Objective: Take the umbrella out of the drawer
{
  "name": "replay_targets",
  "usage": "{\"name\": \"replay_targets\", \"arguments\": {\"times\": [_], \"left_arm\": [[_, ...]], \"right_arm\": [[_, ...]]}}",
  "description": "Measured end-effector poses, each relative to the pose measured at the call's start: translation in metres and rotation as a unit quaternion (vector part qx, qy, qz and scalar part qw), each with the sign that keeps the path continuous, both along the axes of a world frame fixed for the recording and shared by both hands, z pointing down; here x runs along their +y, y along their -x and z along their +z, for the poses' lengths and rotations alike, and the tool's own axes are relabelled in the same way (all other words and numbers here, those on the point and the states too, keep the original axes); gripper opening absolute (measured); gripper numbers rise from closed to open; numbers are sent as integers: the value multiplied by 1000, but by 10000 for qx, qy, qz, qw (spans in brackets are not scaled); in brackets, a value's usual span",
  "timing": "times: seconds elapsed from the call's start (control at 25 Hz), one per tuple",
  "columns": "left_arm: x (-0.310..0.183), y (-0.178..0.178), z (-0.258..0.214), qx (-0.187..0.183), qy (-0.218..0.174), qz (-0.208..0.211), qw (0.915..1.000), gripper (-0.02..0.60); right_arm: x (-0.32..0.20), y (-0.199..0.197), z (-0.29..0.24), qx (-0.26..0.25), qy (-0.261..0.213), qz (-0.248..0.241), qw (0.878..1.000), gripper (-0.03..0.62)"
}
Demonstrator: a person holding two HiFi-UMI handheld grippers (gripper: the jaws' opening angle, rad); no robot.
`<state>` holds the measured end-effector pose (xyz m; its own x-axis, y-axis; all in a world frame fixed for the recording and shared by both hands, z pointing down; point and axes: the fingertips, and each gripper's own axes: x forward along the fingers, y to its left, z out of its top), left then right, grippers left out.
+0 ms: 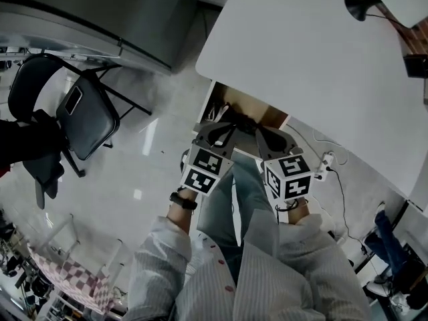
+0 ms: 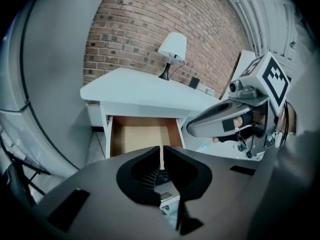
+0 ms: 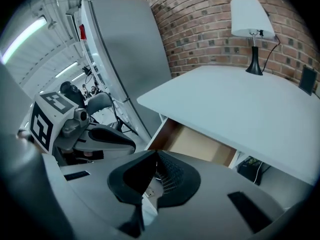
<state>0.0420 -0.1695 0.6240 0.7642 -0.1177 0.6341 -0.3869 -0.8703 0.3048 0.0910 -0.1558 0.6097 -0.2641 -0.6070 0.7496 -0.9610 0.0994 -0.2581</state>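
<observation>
Currently: left grey two-jaw gripper, jaws closed, empty; right grey two-jaw gripper, jaws closed, empty; both near open wood-lined drawer under white desk; place of umbrella cannot be told.

A pale, finely striped shirt is worn, with the left sleeve and right sleeve loose at the wrist. Small reddish dots down its front may be buttons. Blue jeans are worn, and a black band is strapped on the left wrist. The left gripper and right gripper are cased in smooth grey and lined with ribbed black pads. Each is topped by a white cube printed with black square markers.
</observation>
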Motion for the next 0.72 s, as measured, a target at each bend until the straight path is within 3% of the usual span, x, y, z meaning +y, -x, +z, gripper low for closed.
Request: {"name": "replay_targets", "arguments": {"times": [0.28,0.44,0.6,0.72], "left_arm": [[19,-10,79,-516,111,682,9963,14],[26,-15,119,-775,199,1016,9916,46],[36,-18,149,-1062,170,1528,9824,86],[39,-19,167,-1297,-25,2035,9704,128]], "right_arm": [[17,-8,56,-35,409,72,9991,35],[29,-10,81,-121,625,176,9978,35],[40,-13,94,-156,740,230,9969,35],[45,-13,102,-190,811,263,9962,35]]}}
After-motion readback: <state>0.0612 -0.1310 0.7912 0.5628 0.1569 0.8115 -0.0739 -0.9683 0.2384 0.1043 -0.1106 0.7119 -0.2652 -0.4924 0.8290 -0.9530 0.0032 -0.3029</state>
